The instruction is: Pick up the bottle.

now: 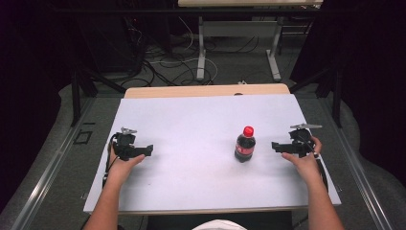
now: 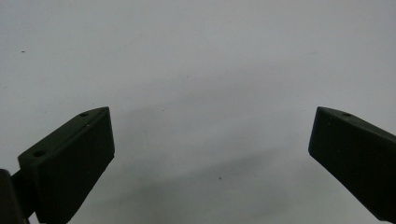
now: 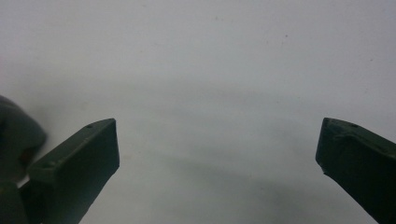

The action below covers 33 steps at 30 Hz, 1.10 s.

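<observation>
Your fingers are spread wide, gripping nothing.
The dark cola bottle with a red cap (image 1: pixel 245 144) stands just beside your right gripper (image 1: pixel 276 146); your left gripper (image 1: pixel 147 150) sits well apart.

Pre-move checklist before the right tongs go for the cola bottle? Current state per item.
1. Bottle upright on the white table sheet: ok, red cap on top.
2. Right tongs open: ok, jaws stand wide apart in the right gripper view, nothing between them.
3. Left tongs open and empty: ok, only bare sheet between the jaws in the left gripper view.
4. Path from right tongs to bottle free: ok, a gap of bare sheet lies between them, nothing in the way.
5. Right tongs aimed at the bottle: ok in the high view, they point toward it from its right.
6. Cap screwed tight: cannot tell.
</observation>
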Each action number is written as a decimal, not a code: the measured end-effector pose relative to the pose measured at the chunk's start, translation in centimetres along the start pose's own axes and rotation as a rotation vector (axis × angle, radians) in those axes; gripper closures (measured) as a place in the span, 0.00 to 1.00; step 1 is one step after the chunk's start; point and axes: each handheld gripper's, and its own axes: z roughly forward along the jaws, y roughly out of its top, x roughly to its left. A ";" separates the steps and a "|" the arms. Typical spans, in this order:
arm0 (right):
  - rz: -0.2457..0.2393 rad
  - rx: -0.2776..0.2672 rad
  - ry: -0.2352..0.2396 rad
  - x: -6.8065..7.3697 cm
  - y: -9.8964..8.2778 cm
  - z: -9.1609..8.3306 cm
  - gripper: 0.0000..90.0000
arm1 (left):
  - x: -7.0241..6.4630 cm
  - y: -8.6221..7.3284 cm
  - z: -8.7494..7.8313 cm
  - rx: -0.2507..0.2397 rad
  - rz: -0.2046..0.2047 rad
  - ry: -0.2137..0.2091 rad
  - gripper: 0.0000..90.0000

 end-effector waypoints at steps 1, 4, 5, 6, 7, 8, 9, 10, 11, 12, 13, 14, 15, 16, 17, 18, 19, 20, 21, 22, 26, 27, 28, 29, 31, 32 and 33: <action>-0.009 -0.029 0.009 0.3 0.3 -1.1 0.00 | -0.3 0.1 -0.6 -0.017 0.003 -0.018 0.01; -0.028 -0.048 0.021 0.8 0.5 -2.5 0.00 | -1.5 0.7 -2.0 -0.047 0.017 -0.080 0.01; -0.028 -0.048 0.021 0.8 0.5 -2.5 0.00 | -2.0 0.9 -2.4 -0.057 0.020 -0.097 0.01; -0.018 -0.044 0.012 1.1 0.5 -2.9 0.00 | -2.5 1.1 -2.7 -0.060 0.035 -0.106 0.01; -0.018 -0.044 0.012 1.1 0.5 -2.9 0.00 | -3.1 1.4 -3.1 -0.052 0.049 -0.118 0.01; -0.020 -0.038 0.010 1.2 0.5 -3.0 0.00 | -3.7 1.6 -3.4 -0.067 0.056 -0.131 0.01; -0.024 -0.038 0.005 1.3 0.5 -3.1 0.00 | -4.2 1.8 -3.7 -0.073 0.067 -0.142 0.01; -0.032 -0.043 0.008 1.3 0.6 -3.3 0.00 | -4.8 2.0 -4.0 -0.085 0.091 -0.159 0.01; -0.030 -0.043 0.007 1.4 0.7 -3.5 0.00 | -5.5 2.1 -4.4 -0.090 0.114 -0.170 0.02; -0.036 -0.049 0.009 1.6 0.8 -3.7 0.00 | -6.1 2.3 -4.6 -0.096 0.138 -0.190 0.02; -0.044 -0.051 0.008 1.8 0.8 -3.9 0.00 | -6.9 2.5 -4.8 -0.102 0.162 -0.214 0.02; -0.059 -0.055 0.003 2.0 0.9 -4.0 0.00 | -7.6 2.6 -4.9 -0.105 0.179 -0.233 0.02; -0.066 -0.057 0.011 2.1 1.0 -4.1 0.00 | -8.3 2.8 -5.0 -0.112 0.196 -0.251 0.02; -0.073 -0.059 0.014 2.3 1.1 -4.2 0.00 | -9.1 2.9 -5.1 -0.110 0.213 -0.269 0.02; -0.079 -0.063 0.012 2.4 1.2 -4.3 0.00 | -9.9 3.1 -5.1 -0.106 0.238 -0.288 0.02; -0.081 -0.067 0.016 2.7 1.2 -4.4 0.00 | -10.7 3.3 -5.0 -0.111 0.257 -0.302 0.02; -0.092 -0.068 0.016 2.7 1.3 -4.5 0.00 | -11.4 3.5 -4.9 -0.122 0.269 -0.315 0.02; -0.087 -0.070 0.015 2.9 1.3 -4.5 0.00 | -12.2 3.7 -4.8 -0.136 0.272 -0.333 0.02; -0.102 -0.076 0.009 2.9 1.3 -4.4 0.00 | -12.9 3.9 -4.7 -0.147 0.280 -0.351 0.02; -0.106 -0.074 0.005 2.9 1.3 -4.5 0.00 | -13.6 4.1 -4.5 -0.151 0.297 -0.358 0.02; -0.096 -0.074 0.022 3.0 1.2 -4.3 0.00 | -16.2 5.1 -3.6 -0.161 0.307 -0.427 0.02; -0.095 -0.076 0.020 3.0 1.3 -4.4 0.00 | -16.9 5.4 -3.4 -0.167 0.316 -0.434 0.02; -0.094 -0.078 0.021 3.0 1.2 -4.4 0.00 | -17.6 5.7 -3.2 -0.166 0.332 -0.438 0.02; -0.093 -0.078 0.017 3.0 1.2 -4.4 0.00 | -18.3 6.0 -3.0 -0.152 0.337 -0.449 0.02; -0.084 -0.075 0.020 2.9 1.2 -4.4 0.00 | -19.5 6.5 -2.4 -0.145 0.348 -0.469 0.02; -0.083 -0.080 0.025 2.9 1.2 -4.4 0.00 | -20.0 6.7 -2.1 -0.144 0.352 -0.476 0.02; -0.083 -0.080 0.025 2.9 1.2 -4.4 0.00 | -20.5 7.0 -1.7 -0.141 0.359 -0.487 0.02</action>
